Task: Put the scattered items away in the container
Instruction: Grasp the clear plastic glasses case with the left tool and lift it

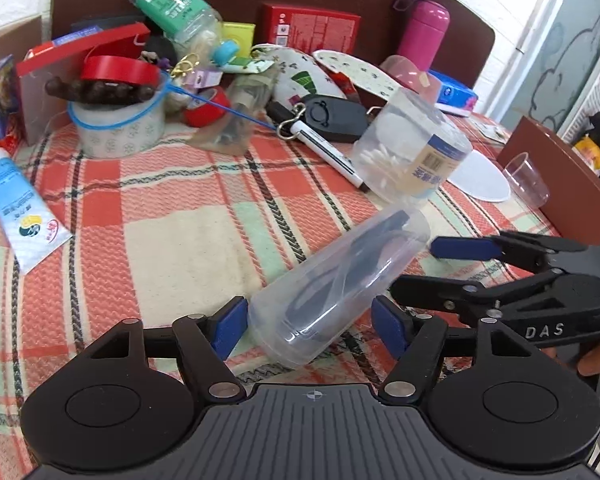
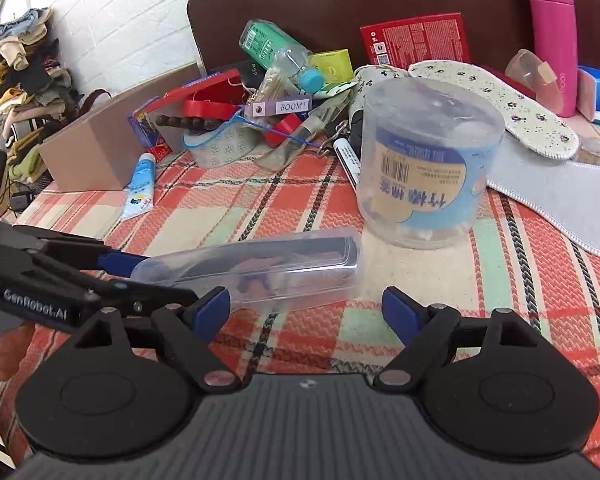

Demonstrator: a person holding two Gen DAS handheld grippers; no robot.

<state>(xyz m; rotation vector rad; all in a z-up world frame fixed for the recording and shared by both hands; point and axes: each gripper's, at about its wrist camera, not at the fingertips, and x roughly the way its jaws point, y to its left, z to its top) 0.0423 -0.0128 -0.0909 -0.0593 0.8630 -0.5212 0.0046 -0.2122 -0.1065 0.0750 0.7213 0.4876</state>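
A clear plastic case (image 1: 336, 284) with dark items inside lies on the plaid cloth. My left gripper (image 1: 308, 326) is open, its blue pads on either side of the case's near end with small gaps. The case also shows in the right wrist view (image 2: 260, 270). My right gripper (image 2: 306, 310) is open and empty just right of the case; it shows in the left wrist view (image 1: 440, 268) beside the case's far end. A clear cotton-swab tub (image 2: 424, 168) stands behind the case. A brown cardboard box (image 2: 96, 148) sits at the far left.
A heap of items lies at the back: tape rolls (image 1: 120, 120), green-labelled bottle (image 1: 176, 4), black marker (image 1: 328, 152), black pouch (image 1: 332, 116), insoles (image 2: 496, 104), pink flask (image 2: 556, 32), red box (image 2: 416, 40). A blue tube (image 1: 16, 208) lies left. A clear cup (image 1: 526, 178) stands right.
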